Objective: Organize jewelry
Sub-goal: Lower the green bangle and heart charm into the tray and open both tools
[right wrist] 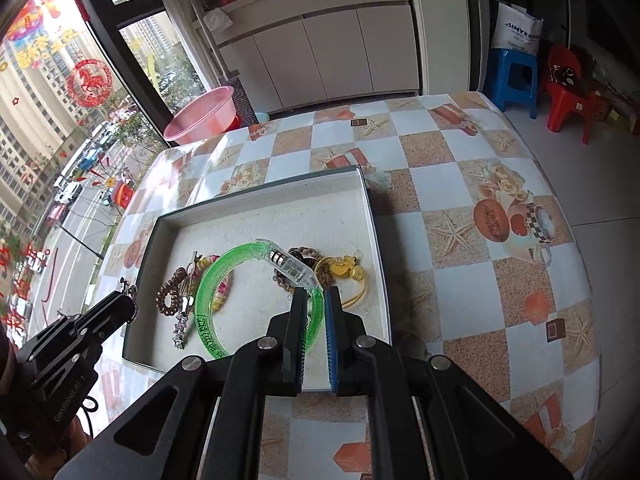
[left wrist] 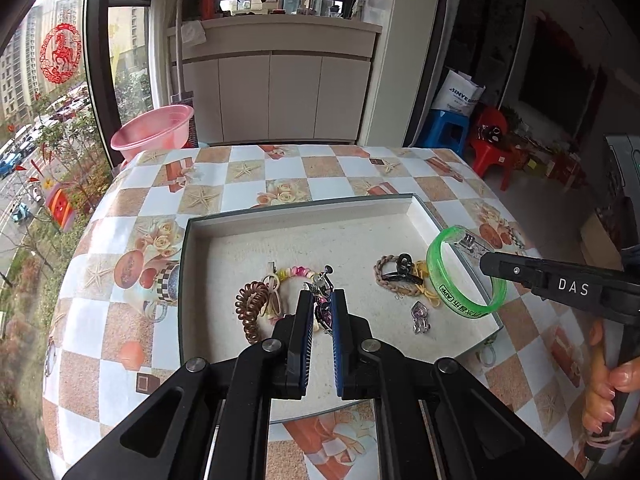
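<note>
Jewelry is lying in the shallow white tray [left wrist: 224, 280] on the checked table [left wrist: 120, 320]: a brown coil tie [left wrist: 250, 306], a braided band [left wrist: 390, 276], a silver charm [left wrist: 420, 316]. The left gripper [left wrist: 319, 304] is clamping a purple pendant [left wrist: 322, 312] above the tray, while the right gripper [right wrist: 316, 300] is pinching a green bangle [right wrist: 212, 320] above it.

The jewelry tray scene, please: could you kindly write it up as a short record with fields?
Surface: table with checkered starfish cloth
Container: shallow white-lined tray
Left gripper: jaws shut on a purple-stoned clip
Right gripper: jaws shut on a green bangle, held over the tray
In tray: brown spiral hair tie, braided bracelet, black claw clip, silver pendant
</note>
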`<state>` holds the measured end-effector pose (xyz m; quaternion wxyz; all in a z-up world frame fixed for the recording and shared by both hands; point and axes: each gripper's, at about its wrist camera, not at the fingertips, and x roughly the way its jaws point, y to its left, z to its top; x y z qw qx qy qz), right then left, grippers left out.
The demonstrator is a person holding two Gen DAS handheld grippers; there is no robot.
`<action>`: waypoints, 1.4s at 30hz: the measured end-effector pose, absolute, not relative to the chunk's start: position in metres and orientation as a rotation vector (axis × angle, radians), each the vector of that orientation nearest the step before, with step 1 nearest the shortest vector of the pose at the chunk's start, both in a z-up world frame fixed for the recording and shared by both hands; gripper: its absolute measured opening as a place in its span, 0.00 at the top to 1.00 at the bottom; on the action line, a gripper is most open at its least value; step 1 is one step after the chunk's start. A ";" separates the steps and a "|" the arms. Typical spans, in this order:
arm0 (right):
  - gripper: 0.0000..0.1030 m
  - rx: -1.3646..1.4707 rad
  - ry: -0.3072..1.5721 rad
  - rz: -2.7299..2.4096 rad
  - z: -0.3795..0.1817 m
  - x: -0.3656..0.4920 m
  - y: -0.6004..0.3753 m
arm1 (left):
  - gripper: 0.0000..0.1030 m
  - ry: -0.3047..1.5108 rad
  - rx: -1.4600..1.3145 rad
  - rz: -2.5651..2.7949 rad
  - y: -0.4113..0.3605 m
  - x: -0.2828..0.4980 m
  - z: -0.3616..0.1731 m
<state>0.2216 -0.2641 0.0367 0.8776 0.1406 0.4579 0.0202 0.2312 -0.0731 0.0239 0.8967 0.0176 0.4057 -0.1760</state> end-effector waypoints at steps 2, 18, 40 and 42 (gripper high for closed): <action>0.91 0.300 0.962 0.035 0.028 0.231 -0.264 | 0.79 0.847 0.053 -0.361 -0.080 0.238 0.017; 0.91 0.302 1.006 -0.019 -0.024 0.273 -0.271 | 0.79 0.915 0.136 -0.315 -0.109 0.269 -0.037; 0.51 0.301 0.995 0.021 -0.027 0.273 -0.266 | 0.79 0.888 0.187 -0.265 -0.111 0.266 -0.036; 0.51 0.317 0.985 0.031 -0.023 0.272 -0.266 | 0.79 0.884 0.180 -0.265 -0.110 0.265 -0.034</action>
